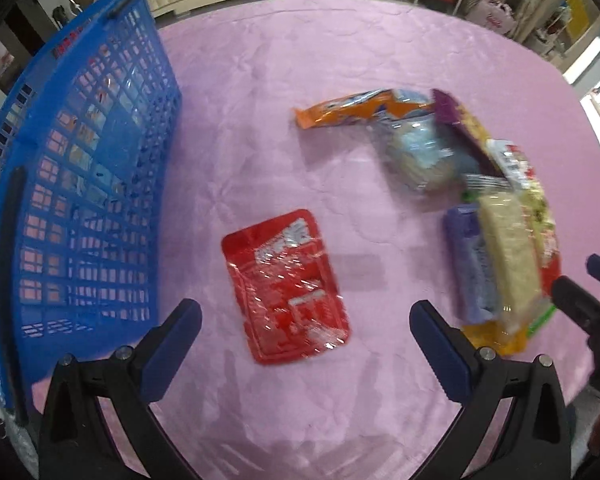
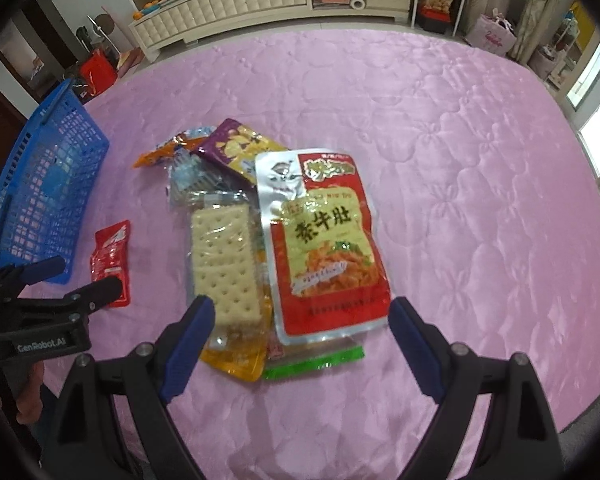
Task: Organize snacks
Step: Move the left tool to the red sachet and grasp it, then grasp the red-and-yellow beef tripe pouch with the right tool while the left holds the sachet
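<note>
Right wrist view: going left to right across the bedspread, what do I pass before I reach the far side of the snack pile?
Blue basket → left gripper → small red packet → clear-wrapped crackers → big red and yellow pouch → bare pink bedspread. The packets heaped behind the crackers overlap too much to order.

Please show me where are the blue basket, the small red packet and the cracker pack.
blue basket (image 1: 100,184), left wrist view, on its mesh side wall.
small red packet (image 1: 288,288), left wrist view, on the middle of its front.
cracker pack (image 2: 226,264), right wrist view, on the top cracker's face.
</note>
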`<state>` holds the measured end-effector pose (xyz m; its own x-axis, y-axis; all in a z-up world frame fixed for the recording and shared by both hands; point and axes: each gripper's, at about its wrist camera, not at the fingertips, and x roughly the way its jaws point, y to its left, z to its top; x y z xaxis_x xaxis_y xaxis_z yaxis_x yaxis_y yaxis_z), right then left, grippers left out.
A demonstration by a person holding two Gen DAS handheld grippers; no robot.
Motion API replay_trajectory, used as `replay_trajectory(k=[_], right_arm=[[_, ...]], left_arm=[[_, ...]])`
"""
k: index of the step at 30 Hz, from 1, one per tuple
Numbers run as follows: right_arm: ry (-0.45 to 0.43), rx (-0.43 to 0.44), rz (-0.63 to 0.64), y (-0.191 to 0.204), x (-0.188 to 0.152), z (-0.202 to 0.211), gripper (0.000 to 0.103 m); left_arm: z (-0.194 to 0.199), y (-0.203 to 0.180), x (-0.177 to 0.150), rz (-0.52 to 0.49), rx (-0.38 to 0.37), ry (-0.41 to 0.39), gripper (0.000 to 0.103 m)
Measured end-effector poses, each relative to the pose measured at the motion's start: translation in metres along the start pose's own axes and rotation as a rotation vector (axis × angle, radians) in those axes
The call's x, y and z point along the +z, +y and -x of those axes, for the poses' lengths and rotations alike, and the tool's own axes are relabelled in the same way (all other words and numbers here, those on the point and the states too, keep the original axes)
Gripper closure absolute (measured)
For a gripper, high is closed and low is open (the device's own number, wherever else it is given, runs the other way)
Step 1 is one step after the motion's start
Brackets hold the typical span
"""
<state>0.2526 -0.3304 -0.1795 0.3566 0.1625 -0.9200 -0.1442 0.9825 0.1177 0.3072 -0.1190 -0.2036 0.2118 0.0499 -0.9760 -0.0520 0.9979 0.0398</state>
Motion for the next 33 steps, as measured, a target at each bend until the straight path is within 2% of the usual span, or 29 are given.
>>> replay_trajectory(k=[8,11,16,19,22,23,30,33], right_arm=[[0.005,0.030,-0.003,-0.004,0.002,-0.009,0.012],[0.005,0.020,0.001,-0.008,0.002,-0.011,0.012],[0.010,0.017,-0.037,-0.020,-0.005,-0.011,0.012],[0.008,0.015,-0.048,-0.028,-0.010,-0.008,0.012],[0.011,0.014,-0.058,-0.033,-0.016,-0.004,0.012],[0.014,0.019,-0.066,-0.035,-0.018,-0.002,0.012],[0.042,0.036,-0.127,-0.041,-0.032,0.010,0.012],[0.036,0.027,-0.112,-0.038,-0.034,0.018,0.012]], left_arm=[[-0.038,0.005,0.008,0.018,0.005,0.066,0.000],[-0.043,0.012,0.012,0.066,-0.036,0.062,0.000],[-0.046,0.014,0.012,0.066,-0.033,0.069,0.001],[-0.040,0.013,0.006,0.075,-0.034,0.060,0.012],[-0.033,0.011,0.002,0.057,-0.045,0.052,0.034],[-0.030,0.010,0.000,0.060,-0.049,0.054,0.045],[-0.020,0.024,-0.016,0.026,-0.074,0.046,0.075],[-0.015,0.022,-0.033,0.010,-0.081,0.024,0.080]])
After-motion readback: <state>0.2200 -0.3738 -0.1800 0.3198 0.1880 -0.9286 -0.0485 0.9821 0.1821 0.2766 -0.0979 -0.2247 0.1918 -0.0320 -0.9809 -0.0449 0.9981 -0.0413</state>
